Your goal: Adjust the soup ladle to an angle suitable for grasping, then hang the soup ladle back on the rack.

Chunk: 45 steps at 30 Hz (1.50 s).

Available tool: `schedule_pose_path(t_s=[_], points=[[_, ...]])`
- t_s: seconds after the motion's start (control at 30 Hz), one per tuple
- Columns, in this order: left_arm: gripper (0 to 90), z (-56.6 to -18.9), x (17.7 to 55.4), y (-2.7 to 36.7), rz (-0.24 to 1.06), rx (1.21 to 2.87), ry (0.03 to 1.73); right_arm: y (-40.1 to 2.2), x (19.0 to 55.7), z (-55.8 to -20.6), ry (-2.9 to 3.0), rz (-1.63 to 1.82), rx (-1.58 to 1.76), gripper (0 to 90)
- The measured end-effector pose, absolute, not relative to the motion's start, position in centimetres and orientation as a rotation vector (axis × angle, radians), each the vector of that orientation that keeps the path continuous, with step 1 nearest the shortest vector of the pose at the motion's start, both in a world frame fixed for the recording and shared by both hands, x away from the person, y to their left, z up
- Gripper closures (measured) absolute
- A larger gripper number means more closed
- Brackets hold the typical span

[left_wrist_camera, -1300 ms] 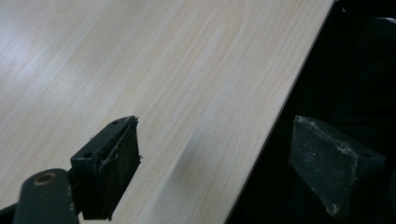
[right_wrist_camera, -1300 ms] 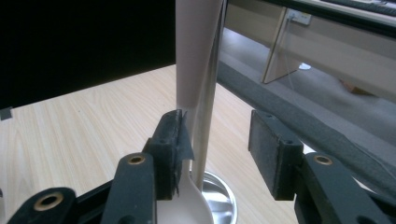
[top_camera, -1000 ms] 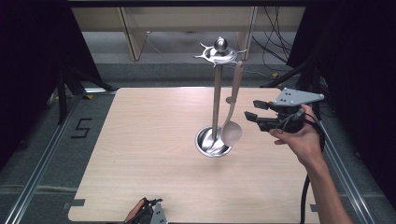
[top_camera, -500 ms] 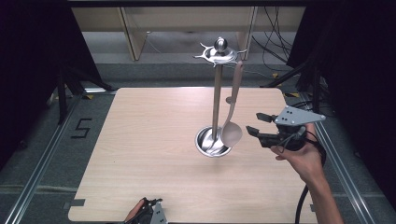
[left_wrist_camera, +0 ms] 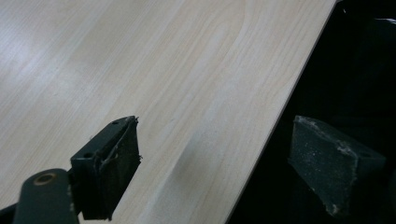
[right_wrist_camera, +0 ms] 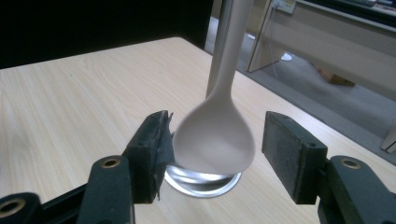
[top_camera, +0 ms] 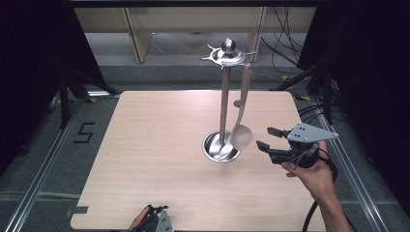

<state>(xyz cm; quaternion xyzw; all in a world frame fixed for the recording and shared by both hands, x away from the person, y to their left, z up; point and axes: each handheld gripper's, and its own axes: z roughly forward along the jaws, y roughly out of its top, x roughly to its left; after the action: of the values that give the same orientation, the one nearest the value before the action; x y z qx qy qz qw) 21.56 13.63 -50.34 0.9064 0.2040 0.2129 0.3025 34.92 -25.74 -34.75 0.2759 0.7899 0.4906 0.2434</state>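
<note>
Spoon [top_camera: 241, 135]: it hangs by its handle from the hook ring on top of the stand, bowl downward, just above the right rim of the stand's base, near the middle of the worktop; in your right gripper view its pale bowl [right_wrist_camera: 215, 140] sits between the two pads, blurred.
Left gripper [top_camera: 157, 223]: you hold it at the near edge of the worktop [top_camera: 159, 145], low in the high view; in its own view the jaws stand wide apart with nothing between them, one pad over the wood, the other past the edge over the dark.
Stand [top_camera: 225, 96]: upright metal pole with a ball-topped ring of hooks; the spoon is the one utensil hanging on it.
Base dish [top_camera: 215, 147]: round, shiny and shallow, with the pole rising from it.
Right gripper [top_camera: 268, 137]: in your hand just right of the spoon, pointing left at it; its jaws have just been opening and neither pad presses on the bowl.
</note>
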Motion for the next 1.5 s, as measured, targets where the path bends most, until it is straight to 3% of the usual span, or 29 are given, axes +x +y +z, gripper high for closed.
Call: schedule_pose_path(t_s=[0.53,1.5], points=[[15.4,-50.2,21.6,13.6,0.565,2.406,0.533,-26.5,34.4,-36.9,2.176,1.291,0.817,35.3],[15.4,-50.0,21.7,13.5,0.561,2.406,0.53,-28.2,33.1,-39.6,2.226,1.245,0.869,32.6]])
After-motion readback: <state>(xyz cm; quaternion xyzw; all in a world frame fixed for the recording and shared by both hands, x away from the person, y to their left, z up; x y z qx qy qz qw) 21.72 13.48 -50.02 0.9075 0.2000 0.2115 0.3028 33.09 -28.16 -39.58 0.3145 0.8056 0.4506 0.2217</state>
